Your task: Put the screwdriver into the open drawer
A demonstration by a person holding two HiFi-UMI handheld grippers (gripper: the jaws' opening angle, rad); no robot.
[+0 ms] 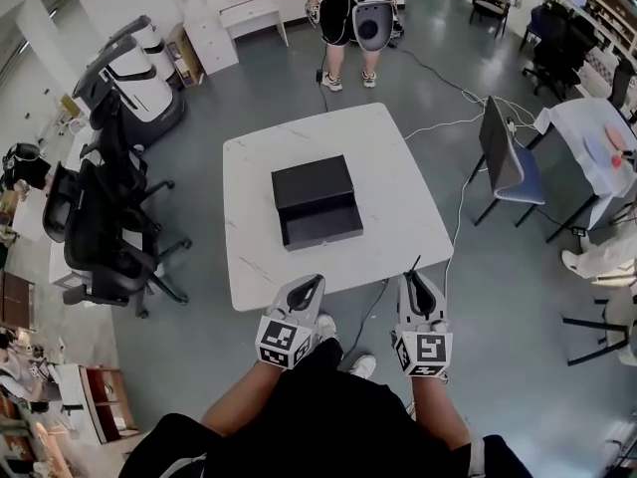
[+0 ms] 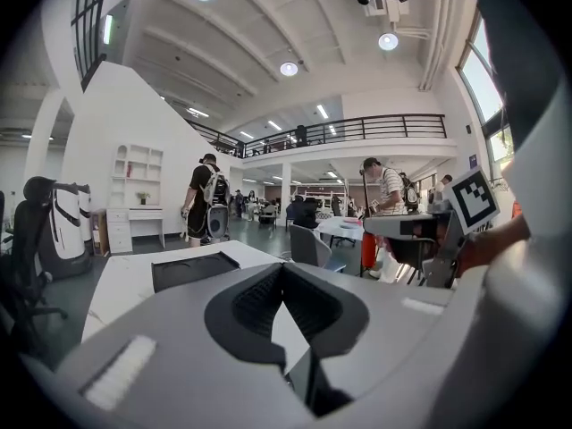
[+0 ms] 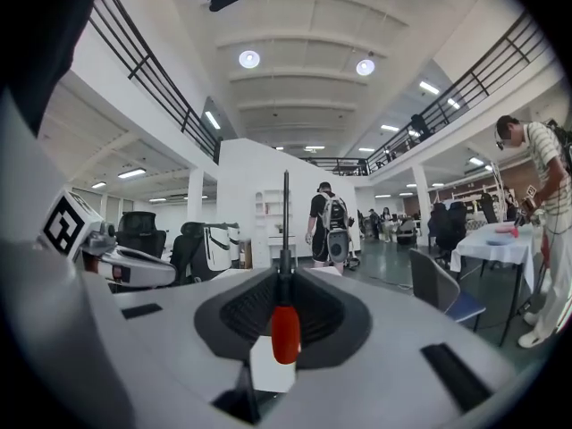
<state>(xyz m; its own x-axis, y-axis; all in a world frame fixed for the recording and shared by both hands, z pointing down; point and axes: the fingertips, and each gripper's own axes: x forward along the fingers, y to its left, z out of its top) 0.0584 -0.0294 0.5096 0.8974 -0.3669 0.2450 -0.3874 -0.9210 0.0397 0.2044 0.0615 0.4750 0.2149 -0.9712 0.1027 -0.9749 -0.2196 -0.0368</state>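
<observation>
A black drawer unit (image 1: 312, 183) stands in the middle of the white table (image 1: 398, 202), its drawer (image 1: 320, 225) pulled open toward me. Both grippers hover at the table's near edge, short of the drawer. My right gripper (image 1: 413, 279) is shut on the screwdriver (image 3: 285, 333). The red handle sits between the jaws and the thin shaft (image 3: 285, 213) points forward past the tips. My left gripper (image 1: 313, 287) is shut and holds nothing. In the left gripper view the black unit (image 2: 192, 269) lies ahead and to the left of the left gripper (image 2: 284, 271).
Black office chairs (image 1: 100, 232) crowd the floor left of the table. A chair with a blue seat (image 1: 510, 165) stands to the right, with cables (image 1: 456, 202) running on the floor beside it. A person (image 1: 356, 13) stands beyond the table's far edge.
</observation>
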